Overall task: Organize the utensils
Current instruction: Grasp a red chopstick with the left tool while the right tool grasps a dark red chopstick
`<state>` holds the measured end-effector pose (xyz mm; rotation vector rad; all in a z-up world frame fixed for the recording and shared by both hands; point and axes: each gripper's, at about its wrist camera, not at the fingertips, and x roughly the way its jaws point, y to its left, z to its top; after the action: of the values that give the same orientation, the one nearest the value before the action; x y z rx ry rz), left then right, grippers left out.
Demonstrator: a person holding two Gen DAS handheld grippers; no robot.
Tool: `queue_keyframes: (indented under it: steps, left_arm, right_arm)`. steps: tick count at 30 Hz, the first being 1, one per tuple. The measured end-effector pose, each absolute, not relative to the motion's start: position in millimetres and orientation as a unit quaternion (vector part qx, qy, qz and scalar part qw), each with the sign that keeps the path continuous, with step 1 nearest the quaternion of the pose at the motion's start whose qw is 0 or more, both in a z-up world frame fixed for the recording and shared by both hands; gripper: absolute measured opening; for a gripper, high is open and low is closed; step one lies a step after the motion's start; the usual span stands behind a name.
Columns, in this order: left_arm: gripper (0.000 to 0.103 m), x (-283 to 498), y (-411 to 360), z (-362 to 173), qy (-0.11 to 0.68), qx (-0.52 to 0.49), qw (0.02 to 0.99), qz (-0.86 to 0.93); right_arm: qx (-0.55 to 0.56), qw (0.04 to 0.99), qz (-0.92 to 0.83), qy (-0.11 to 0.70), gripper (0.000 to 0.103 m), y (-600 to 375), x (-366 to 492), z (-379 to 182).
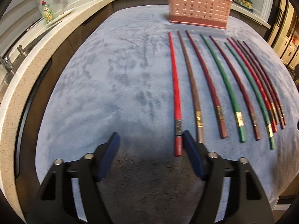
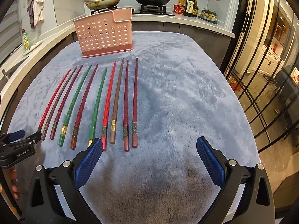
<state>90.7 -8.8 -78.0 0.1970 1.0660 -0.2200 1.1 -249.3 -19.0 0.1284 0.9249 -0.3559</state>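
Chopsticks (image 2: 93,104) lie uncovered (far tips blur); left gripper (image 1: 151,138) and right gripper (image 2: 149,145) gape, holding nothing.

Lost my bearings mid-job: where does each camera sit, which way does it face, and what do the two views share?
Left wrist: on the left gripper, angled down over the cloth's left part; chopsticks to its right, holder beyond. Own jaws show, apart, nothing between them.
Right wrist: on the right gripper, angled down from the chopsticks' right; holder and stove beyond. Own open jaws, the left gripper and fingers show.
Shared: cloth, ten chopsticks, holder, green bottle.
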Motion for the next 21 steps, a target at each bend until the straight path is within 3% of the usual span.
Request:
queue_keyframes:
  steps: [5,9,17,21]
  left_arm:
    - [0.043,90.8,-12.8,-75.8,0.507,0.091,0.849,-0.117]
    - [0.026,92.1,-13.2,-75.5,0.509,0.091,0.847,-0.122]
    - [0.019,94.7,-10.3,-76.2,0.511,0.078,0.846,-0.129]
    - [0.019,94.4,-11.8,-77.3,0.51,0.086,0.847,-0.128]
  right_arm:
    - [0.069,0.876,-0.174,0.444,0.076,-263.9,15.7,-24.7]
    - [0.086,0.872,-0.16,0.455,0.054,-271.7,28.6,-34.7]
    - [0.08,0.865,-0.134,0.477,0.031,-262.6,42.1,-50.1]
    - [0.086,0.863,-0.124,0.483,0.025,-261.7,44.3,-54.9]
